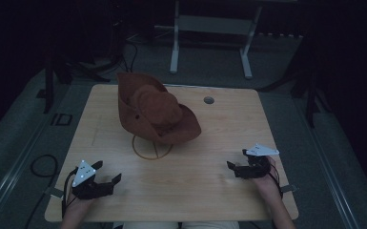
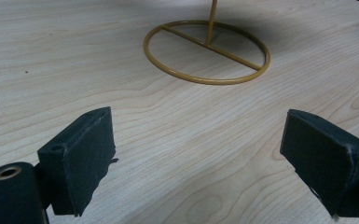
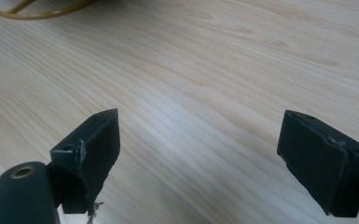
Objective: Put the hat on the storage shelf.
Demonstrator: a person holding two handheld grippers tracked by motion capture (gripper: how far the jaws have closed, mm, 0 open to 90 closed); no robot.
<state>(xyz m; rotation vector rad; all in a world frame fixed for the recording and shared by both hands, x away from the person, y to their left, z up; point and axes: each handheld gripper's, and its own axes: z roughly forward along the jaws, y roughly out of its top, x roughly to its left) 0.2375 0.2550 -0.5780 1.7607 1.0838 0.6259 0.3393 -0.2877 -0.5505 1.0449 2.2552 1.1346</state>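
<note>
A brown cowboy hat (image 1: 155, 109) hangs tilted on a yellow wire stand (image 1: 152, 149) near the middle of the wooden table (image 1: 209, 129). The stand's ring base (image 2: 206, 52) and thin post rise ahead in the left gripper view, and an arc of the stand's ring (image 3: 32, 11) lies at the top left of the right gripper view. My left gripper (image 1: 107, 171) rests open near the front left corner, nothing between its jaws. At the front right, my right gripper (image 1: 237, 159) is open and empty too. Both point toward the stand.
A round grey grommet (image 1: 208, 100) sits in the table's far right area. Beyond the table stands a white desk frame (image 1: 209, 38) on grey carpet. Cables (image 1: 43, 164) lie on the floor at the left. Bare wood stretches between the grippers and the stand.
</note>
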